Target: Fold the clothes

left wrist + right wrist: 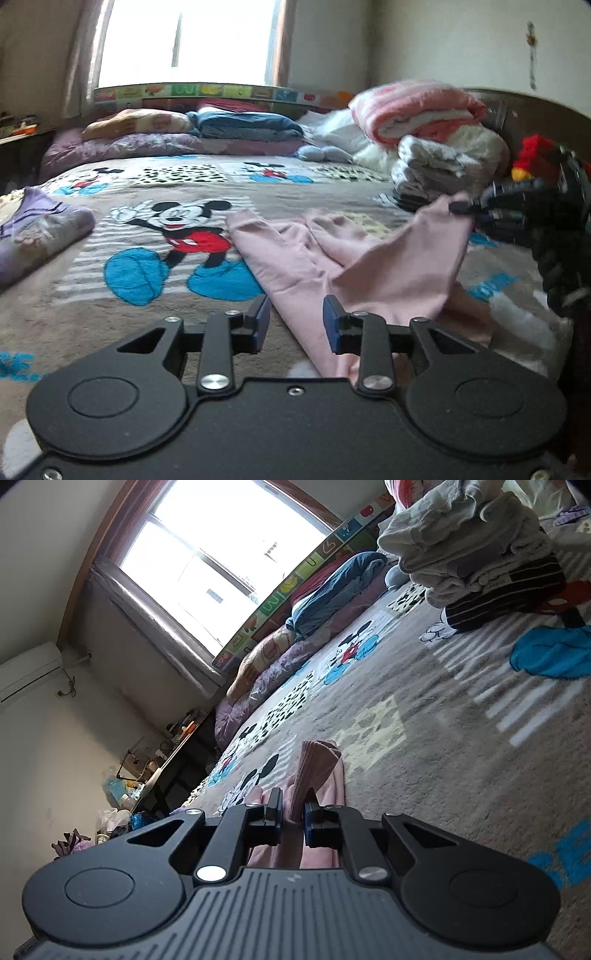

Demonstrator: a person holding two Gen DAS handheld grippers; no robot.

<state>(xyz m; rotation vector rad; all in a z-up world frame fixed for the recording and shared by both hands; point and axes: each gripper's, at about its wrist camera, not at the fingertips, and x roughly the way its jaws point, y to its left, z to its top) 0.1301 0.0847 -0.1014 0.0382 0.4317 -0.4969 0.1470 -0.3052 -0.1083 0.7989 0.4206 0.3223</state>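
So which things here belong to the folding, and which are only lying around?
For the job:
- pink trousers
- left gripper, open, holding nothing
- right gripper, shut on the pink trousers
- stack of folded clothes

Lying around:
- purple garment
- rolled pink blanket
- blue quilt
- red plush toy

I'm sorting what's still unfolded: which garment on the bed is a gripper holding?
The pink garment: the right gripper lifts its corner. The lilac one and the folded stack lie untouched.
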